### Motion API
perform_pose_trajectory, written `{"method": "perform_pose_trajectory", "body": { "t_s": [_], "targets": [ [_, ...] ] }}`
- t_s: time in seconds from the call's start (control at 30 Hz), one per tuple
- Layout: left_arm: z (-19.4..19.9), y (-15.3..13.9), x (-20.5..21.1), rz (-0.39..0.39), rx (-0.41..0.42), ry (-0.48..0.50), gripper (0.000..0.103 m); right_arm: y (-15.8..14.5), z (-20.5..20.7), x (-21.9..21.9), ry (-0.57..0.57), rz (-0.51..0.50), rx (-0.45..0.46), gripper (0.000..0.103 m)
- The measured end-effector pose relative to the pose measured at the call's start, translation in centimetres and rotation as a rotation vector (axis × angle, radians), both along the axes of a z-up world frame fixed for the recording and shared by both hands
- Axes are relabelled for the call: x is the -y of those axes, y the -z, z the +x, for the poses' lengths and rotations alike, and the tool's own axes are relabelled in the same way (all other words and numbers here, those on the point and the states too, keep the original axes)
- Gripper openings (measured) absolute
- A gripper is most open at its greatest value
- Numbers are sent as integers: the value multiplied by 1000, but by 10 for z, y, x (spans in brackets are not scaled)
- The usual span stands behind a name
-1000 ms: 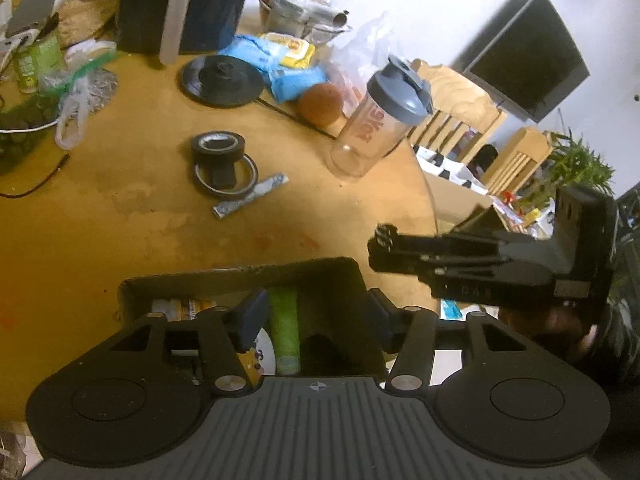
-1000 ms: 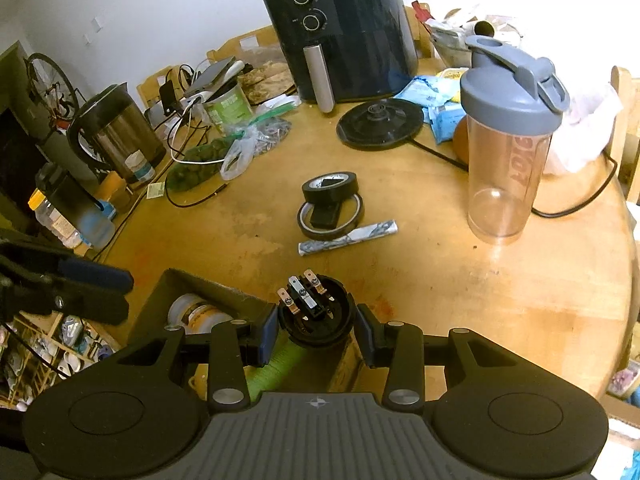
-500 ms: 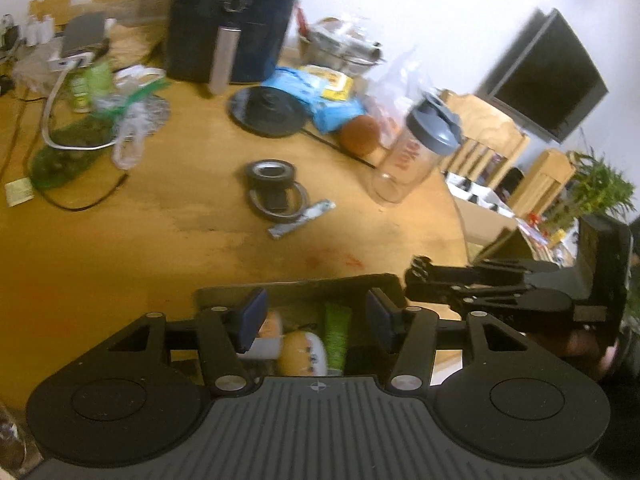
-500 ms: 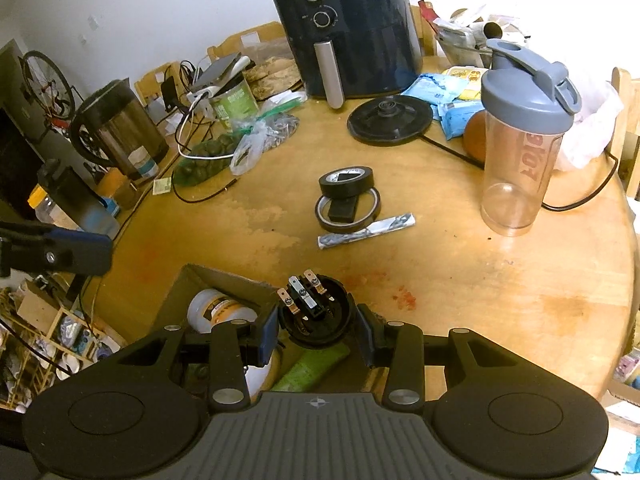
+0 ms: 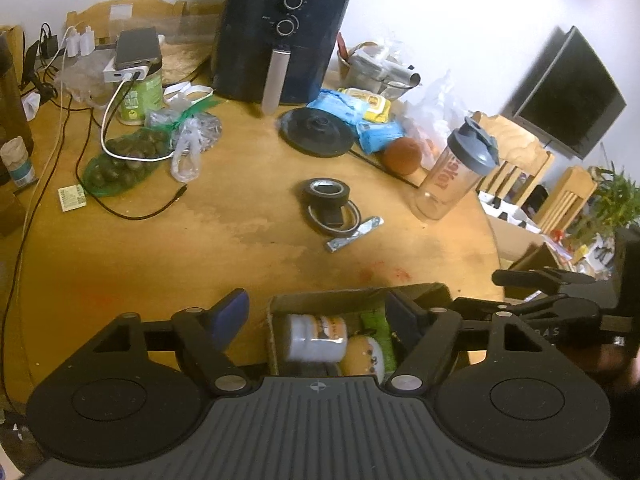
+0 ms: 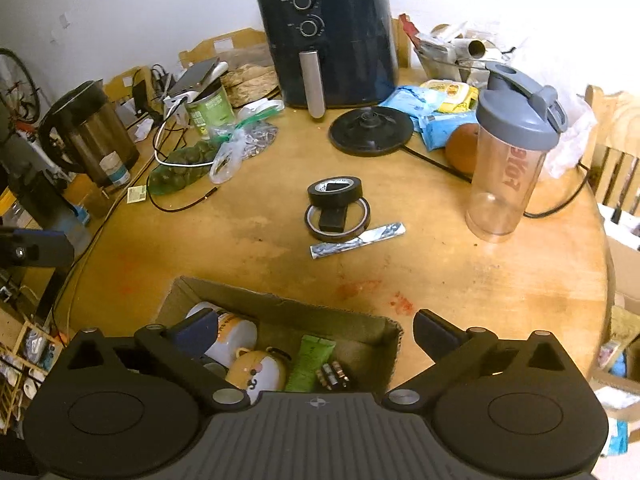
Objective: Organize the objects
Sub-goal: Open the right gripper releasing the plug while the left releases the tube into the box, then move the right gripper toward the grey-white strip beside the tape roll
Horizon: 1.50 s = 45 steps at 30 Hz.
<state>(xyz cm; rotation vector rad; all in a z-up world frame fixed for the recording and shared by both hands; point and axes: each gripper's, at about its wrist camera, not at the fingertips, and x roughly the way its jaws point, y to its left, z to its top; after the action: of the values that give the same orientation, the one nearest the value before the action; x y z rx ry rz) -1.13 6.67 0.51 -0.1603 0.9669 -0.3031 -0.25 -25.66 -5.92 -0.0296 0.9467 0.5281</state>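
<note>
**Colours on and around the bench**

We see a honey-yellow wooden bench (image 6: pixel 460 280) with a few red smudges (image 6: pixel 402 302). The cardboard box (image 6: pixel 280 308) is brown outside and dark inside; it holds a white jar (image 6: pixel 236 334) with an orange label, a yellow toy (image 6: pixel 260 372) with a small face, and a green tube (image 6: pixel 310 362). The tape roll (image 6: pixel 335 191) is black, the wrapper (image 6: pixel 358 240) silver with blue print. The shaker (image 6: pixel 508 168) is clear with red lettering and a grey lid. The air fryer (image 6: pixel 332 40) is dark navy with a silver handle. Both tools show black frames with blue pads (image 5: pixel 232 312).
</note>
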Motion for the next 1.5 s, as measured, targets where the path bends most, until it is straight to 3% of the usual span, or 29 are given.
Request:
{"method": "perform_pose_trajectory", "body": {
  "t_s": [0.4, 0.73, 1.07, 1.5],
  "targets": [
    [-2, -1, -12, 27, 60, 7, 81, -11, -12, -16, 63, -50, 11, 103],
    [5, -8, -9, 28, 107, -5, 88, -13, 1, -27, 26, -89, 22, 103],
    [25, -10, -1, 56, 103, -18, 88, -1, 36, -35, -18, -149, 15, 103],
    [49, -6, 23, 78, 92, -23, 88, 25, 92, -16, -98, -129, -77, 103]
  ]
}}
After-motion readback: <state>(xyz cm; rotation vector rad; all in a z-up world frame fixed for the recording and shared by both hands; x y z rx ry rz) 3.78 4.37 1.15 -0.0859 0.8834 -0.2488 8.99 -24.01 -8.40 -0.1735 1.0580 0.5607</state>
